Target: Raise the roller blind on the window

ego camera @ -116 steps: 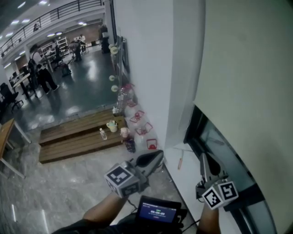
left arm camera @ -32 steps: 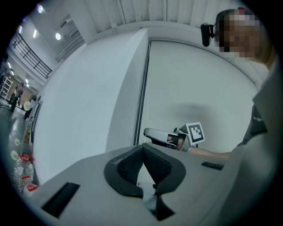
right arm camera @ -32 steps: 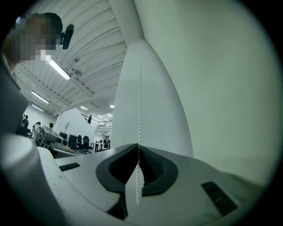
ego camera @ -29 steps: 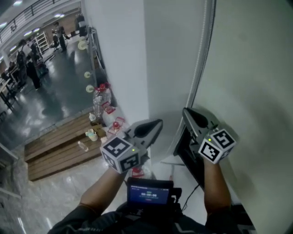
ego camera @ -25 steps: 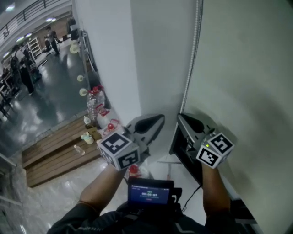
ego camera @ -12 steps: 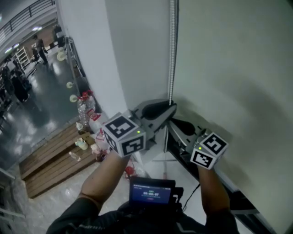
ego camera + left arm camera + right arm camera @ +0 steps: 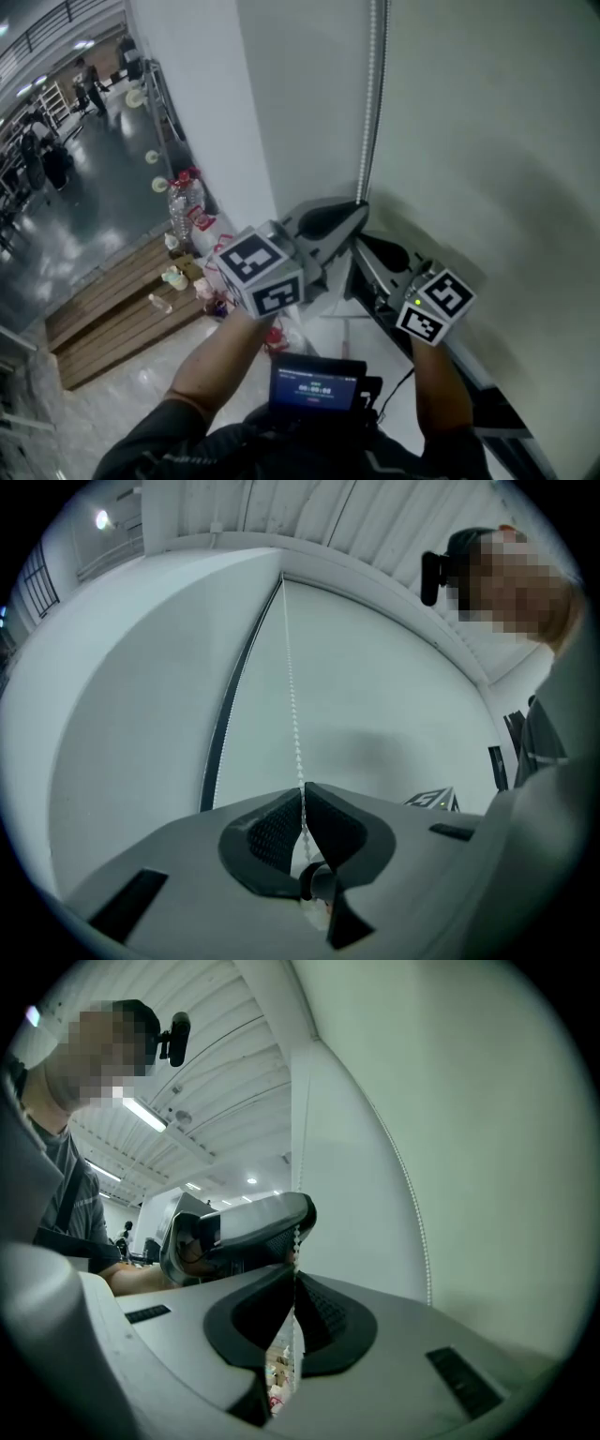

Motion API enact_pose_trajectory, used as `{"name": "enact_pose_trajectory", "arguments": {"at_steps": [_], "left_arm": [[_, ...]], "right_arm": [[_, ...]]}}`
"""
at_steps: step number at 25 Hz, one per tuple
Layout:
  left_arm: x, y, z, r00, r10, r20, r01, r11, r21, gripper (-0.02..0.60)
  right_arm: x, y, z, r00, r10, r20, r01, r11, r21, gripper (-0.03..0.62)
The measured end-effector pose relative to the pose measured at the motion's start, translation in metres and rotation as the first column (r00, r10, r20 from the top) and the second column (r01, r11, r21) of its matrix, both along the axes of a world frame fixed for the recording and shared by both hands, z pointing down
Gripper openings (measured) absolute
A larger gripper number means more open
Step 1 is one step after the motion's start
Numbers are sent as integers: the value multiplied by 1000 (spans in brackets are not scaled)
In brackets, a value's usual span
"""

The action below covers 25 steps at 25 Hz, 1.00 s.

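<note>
One bead chain hangs down the blind's left edge, close beside the white wall; the left gripper is clamped on it, jaws tight on the beads; the right gripper pinches the same chain just below, nearly touching the left; the blind hangs low; open floor lies far left.
</note>
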<state>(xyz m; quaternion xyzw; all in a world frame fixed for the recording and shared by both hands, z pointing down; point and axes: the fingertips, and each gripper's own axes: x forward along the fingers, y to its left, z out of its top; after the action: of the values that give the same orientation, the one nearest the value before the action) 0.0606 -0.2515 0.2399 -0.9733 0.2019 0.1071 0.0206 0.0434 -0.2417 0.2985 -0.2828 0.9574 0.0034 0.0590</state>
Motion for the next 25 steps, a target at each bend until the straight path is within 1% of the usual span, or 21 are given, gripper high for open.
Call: {"name": "enact_pose_trajectory", "arguments": {"at_steps": [3, 6, 10, 17, 21, 25], "left_arm": [[-4, -2, 6, 1000, -13, -6, 13, 1000, 1, 11], [-5, -5, 16, 999, -27, 23, 27, 1000, -2, 11], [-5, -8, 46, 998, -29, 51, 31, 998, -47, 11], [-3, -10, 87, 995, -46, 93, 52, 996, -68, 11], [-4, -14, 118, 994, -39, 102, 49, 994, -94, 11], [-1, -12, 135, 992, -43, 120, 56, 993, -104, 11]], "right_arm": [[-4, -1, 7, 1000, 1, 5, -1, 1000, -5, 21], [-6, -5, 17, 999, 16, -29, -17, 1000, -14, 20], [-6, -6, 45, 999, 21, -42, -24, 997, -69, 20], [-4, -7, 84, 997, 46, -65, -54, 991, -126, 20], [-4, -10, 116, 995, 56, -83, -70, 982, -175, 20], [-2, -8, 132, 993, 73, -91, -92, 971, -222, 20]]}}
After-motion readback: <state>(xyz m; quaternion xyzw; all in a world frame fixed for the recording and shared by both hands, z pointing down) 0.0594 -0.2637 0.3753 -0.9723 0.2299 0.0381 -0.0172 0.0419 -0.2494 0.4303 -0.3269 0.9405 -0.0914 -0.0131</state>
